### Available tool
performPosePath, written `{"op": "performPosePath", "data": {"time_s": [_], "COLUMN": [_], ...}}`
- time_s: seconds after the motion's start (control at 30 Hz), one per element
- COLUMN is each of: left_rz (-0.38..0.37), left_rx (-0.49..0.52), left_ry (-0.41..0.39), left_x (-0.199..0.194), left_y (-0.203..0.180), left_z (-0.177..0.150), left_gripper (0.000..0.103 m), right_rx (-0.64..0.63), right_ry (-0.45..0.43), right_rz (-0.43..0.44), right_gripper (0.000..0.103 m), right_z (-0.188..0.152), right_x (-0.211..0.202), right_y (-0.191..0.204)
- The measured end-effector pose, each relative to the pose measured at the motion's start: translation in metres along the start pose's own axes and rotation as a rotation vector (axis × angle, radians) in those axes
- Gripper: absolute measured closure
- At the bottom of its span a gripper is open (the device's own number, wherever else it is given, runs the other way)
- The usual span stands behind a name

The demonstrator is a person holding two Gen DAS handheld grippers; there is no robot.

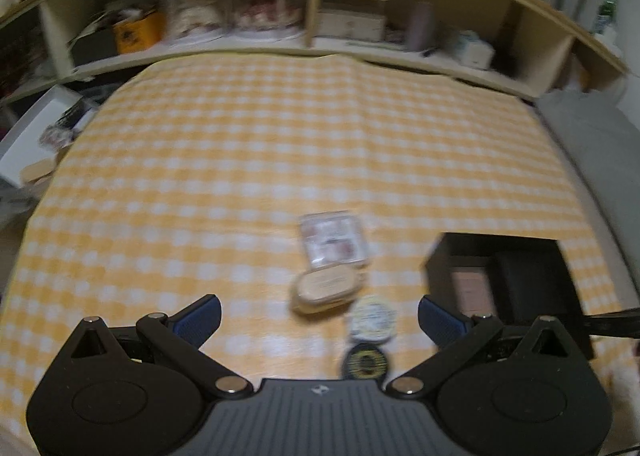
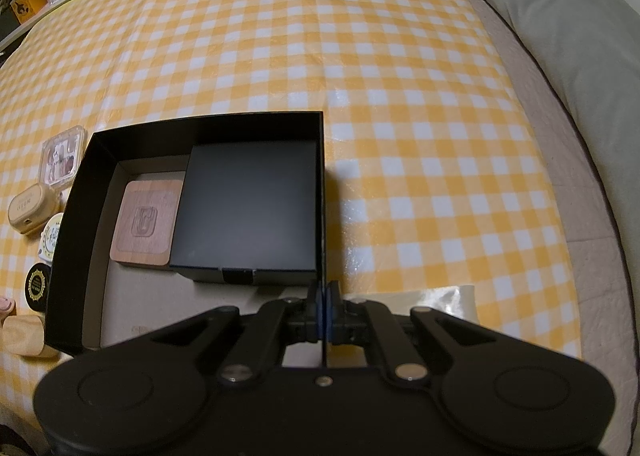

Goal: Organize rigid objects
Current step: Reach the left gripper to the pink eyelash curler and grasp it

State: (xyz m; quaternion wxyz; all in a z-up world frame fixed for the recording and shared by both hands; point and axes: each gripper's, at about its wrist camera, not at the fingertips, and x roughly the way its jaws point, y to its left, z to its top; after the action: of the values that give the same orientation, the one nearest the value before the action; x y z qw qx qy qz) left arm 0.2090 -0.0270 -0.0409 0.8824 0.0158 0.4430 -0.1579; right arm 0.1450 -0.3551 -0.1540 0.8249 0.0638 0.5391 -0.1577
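An open black storage box [image 2: 200, 127] lies on the yellow checked cloth; it also shows in the left wrist view [image 1: 500, 246]. Inside it lie a smaller black box [image 2: 248, 211] and a wooden square [image 2: 148, 215]. My right gripper [image 2: 323, 296] is shut on the storage box's right wall. My left gripper [image 1: 320, 318] is open and empty, held above a row of small items: a clear compartment case [image 1: 332, 242], a beige oval case [image 1: 326, 290], a white round tin [image 1: 372, 320] and a black round tin [image 1: 364, 364].
The same small items lie left of the box in the right wrist view, with a wooden block [image 2: 24, 336] nearest. A wooden shelf unit [image 1: 316, 7] full of clutter runs along the far edge. A grey cushion [image 2: 560, 15] lies at the right.
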Motion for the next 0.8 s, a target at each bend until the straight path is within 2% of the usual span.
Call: {"op": "performPosePath", "data": {"time_s": [0.13, 0.2, 0.4, 0.5, 0.57, 0.63, 0.8], "left_rz": [0.050, 0.049, 0.069, 0.073, 0.084, 0.107, 0.064], "left_rx": [-0.011, -0.006, 0.078, 0.165, 0.220, 0.288, 0.424], "left_ry": [0.052, 0.092, 0.252, 0.290, 0.309, 0.331, 0.370], "left_x": [0.011, 0.019, 0.045, 0.049, 0.050, 0.052, 0.051], "left_y": [0.025, 0.033, 0.045, 0.040, 0.036, 0.031, 0.016], "left_z": [-0.002, -0.003, -0.014, -0.021, -0.026, -0.030, -0.042], "left_gripper": [0.000, 0.000, 0.002, 0.011, 0.025, 0.031, 0.039], "right_rx": [0.000, 0.000, 0.000, 0.000, -0.001, -0.001, 0.000], "right_ry": [0.000, 0.001, 0.001, 0.002, 0.002, 0.001, 0.002], "right_rz": [-0.001, -0.001, 0.000, 0.000, -0.001, -0.002, -0.001], "right_gripper": [0.101, 0.101, 0.101, 0.101, 0.101, 0.101, 0.101], "right_z": [0.001, 0.000, 0.001, 0.001, 0.001, 0.001, 0.001], "right_x": [0.000, 0.000, 0.000, 0.001, 0.001, 0.001, 0.001], "right_y": [0.000, 0.000, 0.001, 0.002, 0.002, 0.002, 0.003]}}
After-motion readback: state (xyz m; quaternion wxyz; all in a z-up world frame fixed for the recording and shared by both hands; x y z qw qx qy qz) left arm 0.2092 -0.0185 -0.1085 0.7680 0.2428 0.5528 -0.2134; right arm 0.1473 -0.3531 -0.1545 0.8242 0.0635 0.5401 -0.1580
